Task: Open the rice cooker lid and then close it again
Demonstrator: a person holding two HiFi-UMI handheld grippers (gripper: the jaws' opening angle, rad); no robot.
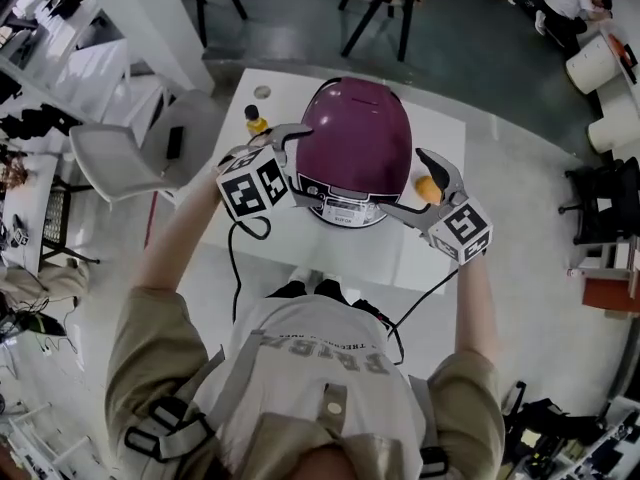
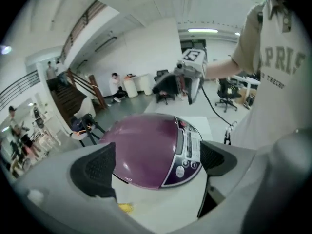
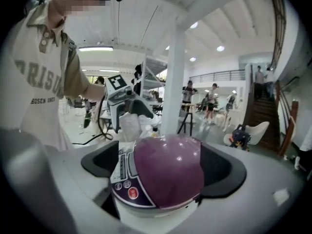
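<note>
Fingers of the left gripper and of the right gripper stand wide apart and grasp nothing. Each pair frames the cooker from its own side, with no visible contact. The cooker sits mid-tabletop, its purple lid down on the base and its control panel facing the person. Judged from this, the step in hand is the approach to open the lid. Locate the release at the lid's front edge, above the panel; which part is the latch cannot be told from these views. Press it with one finger tip only, and brace the other gripper against the base so the cooker does not slide on the smooth tabletop. Keep both grippers out of the lid's arc, which probably swings up and away toward a rear hinge. Do not squeeze the dome: it is glossy and rounded, and fingers will likely slip off. An orange object lies just beside the cooker's right flank, and a yellow bottle stands near its left rear; avoid both when moving.
</note>
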